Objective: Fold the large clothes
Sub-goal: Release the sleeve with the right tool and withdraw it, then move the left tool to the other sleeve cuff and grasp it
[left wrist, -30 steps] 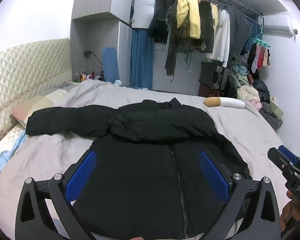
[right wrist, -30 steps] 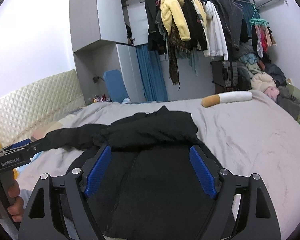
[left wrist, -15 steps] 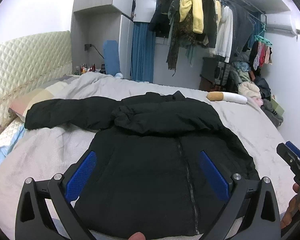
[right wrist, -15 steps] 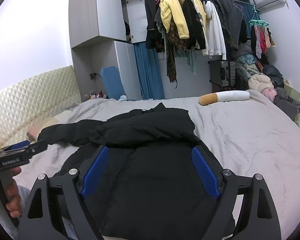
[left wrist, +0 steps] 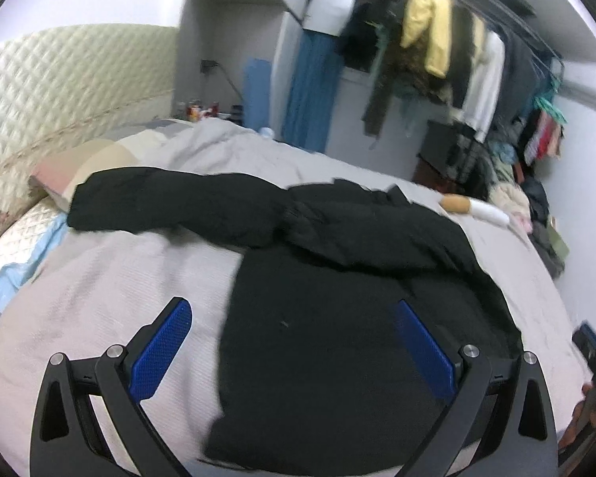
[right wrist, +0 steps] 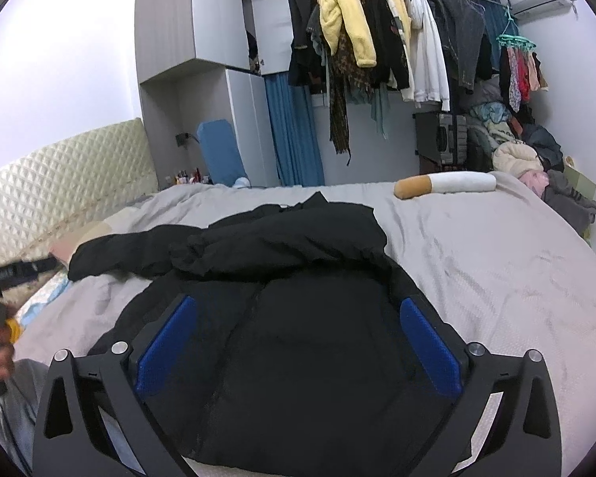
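A large black hooded jacket (left wrist: pixel 337 326) lies front up on the grey bed, hem nearest me; it also shows in the right wrist view (right wrist: pixel 298 338). Its left sleeve (left wrist: pixel 159 204) stretches out to the left toward the pillow. The other sleeve lies folded across the chest under the hood. My left gripper (left wrist: pixel 294 346) is open and empty above the jacket's left hem side. My right gripper (right wrist: pixel 298 346) is open and empty above the jacket's lower middle. Each gripper shows at the edge of the other's view, the left (right wrist: pixel 16 274) and the right (left wrist: pixel 592 353).
The grey bedspread (right wrist: pixel 496 262) spreads wide to the right. A cigarette-shaped pillow (right wrist: pixel 445 183) lies at the far edge. A quilted headboard (left wrist: pixel 59 91) and a pillow (left wrist: pixel 79 163) are at the left. A rack of hanging clothes (right wrist: pixel 397 39) and a clothes pile (right wrist: pixel 536 167) stand beyond the bed.
My left gripper has swung left, so the jacket now sits right of centre in its view, which is blurred. My right gripper has barely moved. Both stay open.
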Available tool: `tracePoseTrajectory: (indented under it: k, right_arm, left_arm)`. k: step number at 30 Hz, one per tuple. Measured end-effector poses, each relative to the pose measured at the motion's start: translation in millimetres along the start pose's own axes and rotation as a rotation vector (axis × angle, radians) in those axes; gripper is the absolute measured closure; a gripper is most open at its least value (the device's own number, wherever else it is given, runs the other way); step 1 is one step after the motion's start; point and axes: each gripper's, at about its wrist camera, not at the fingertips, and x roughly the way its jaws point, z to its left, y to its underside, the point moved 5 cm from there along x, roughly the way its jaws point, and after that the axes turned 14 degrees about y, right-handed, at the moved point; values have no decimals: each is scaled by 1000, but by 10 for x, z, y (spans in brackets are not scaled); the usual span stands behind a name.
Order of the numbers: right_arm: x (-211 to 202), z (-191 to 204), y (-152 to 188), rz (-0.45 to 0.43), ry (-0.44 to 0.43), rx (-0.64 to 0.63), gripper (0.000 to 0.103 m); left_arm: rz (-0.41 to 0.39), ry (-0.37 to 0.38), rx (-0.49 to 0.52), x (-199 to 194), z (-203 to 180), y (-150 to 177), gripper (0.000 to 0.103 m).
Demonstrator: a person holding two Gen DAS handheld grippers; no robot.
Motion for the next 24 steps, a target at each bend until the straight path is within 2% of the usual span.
tracePoseTrajectory:
  k: [4, 7, 10, 15, 18, 21, 24]
  right_arm:
    - [21, 5, 8, 7, 4, -4, 0]
    - [39, 18, 16, 5, 15, -7, 0]
    - [90, 19, 28, 14, 12, 13, 0]
    - [120, 31, 14, 11, 28, 27, 0]
    - [157, 59, 16, 15, 45, 19, 0]
    - [230, 107, 40, 32, 67, 3, 0]
    - [331, 155, 63, 60, 83, -8, 0]
  left_arm:
    - [-25, -54, -21, -39, 489, -282, 1]
    - [-13, -84, -55, -45, 927, -557, 1]
    - [-53, -130, -51, -98, 1289, -850, 1]
    - [-76, -159, -121, 22, 2032, -1254, 1]
    - [-69, -174, -176, 175, 2415, -1360, 1]
    - [-96, -252, -226, 324, 2878, -1424, 1]
    - [-96, -280, -251, 477, 3226, -1414, 1]
